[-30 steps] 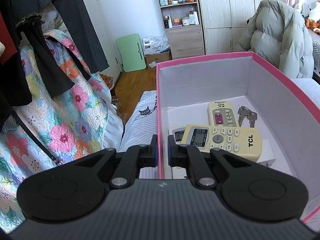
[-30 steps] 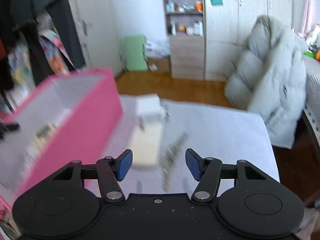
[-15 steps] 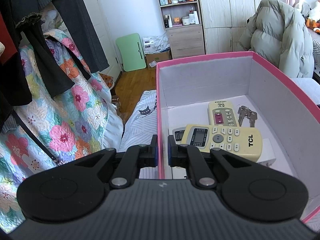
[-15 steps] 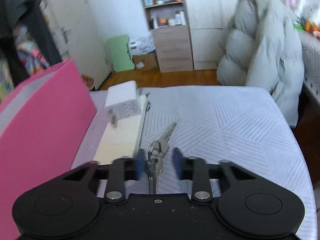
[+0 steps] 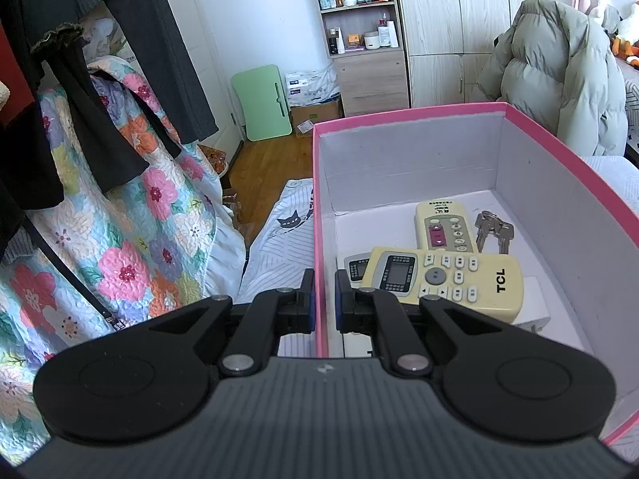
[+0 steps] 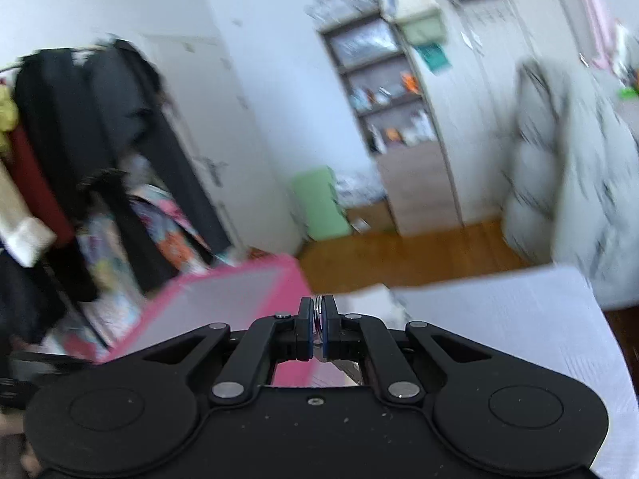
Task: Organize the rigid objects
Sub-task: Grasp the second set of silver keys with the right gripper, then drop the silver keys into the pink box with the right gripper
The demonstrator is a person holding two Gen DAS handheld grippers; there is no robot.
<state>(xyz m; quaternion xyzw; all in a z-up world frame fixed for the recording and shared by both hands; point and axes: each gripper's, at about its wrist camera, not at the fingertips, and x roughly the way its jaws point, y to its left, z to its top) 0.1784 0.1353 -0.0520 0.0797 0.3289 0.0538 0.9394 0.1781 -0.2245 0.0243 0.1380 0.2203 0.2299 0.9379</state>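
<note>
Where the left side wall of the pink box (image 5: 319, 215) rises on the bed, it is pinched between the nearly closed fingers of the left gripper (image 5: 324, 295), one finger outside the wall and one inside. Inside the box, a large yellow remote (image 5: 447, 279) is laid across a smaller grey one (image 5: 355, 265). Behind them a cream remote (image 5: 443, 227) is seen, with a bunch of keys (image 5: 493, 229) just beside it on the right. In the blurred right wrist view, the right gripper (image 6: 318, 325) is closed on a metal key ring (image 6: 318, 307), held above the bed beside the box's far corner. Whether keys hang below the ring cannot be told.
</note>
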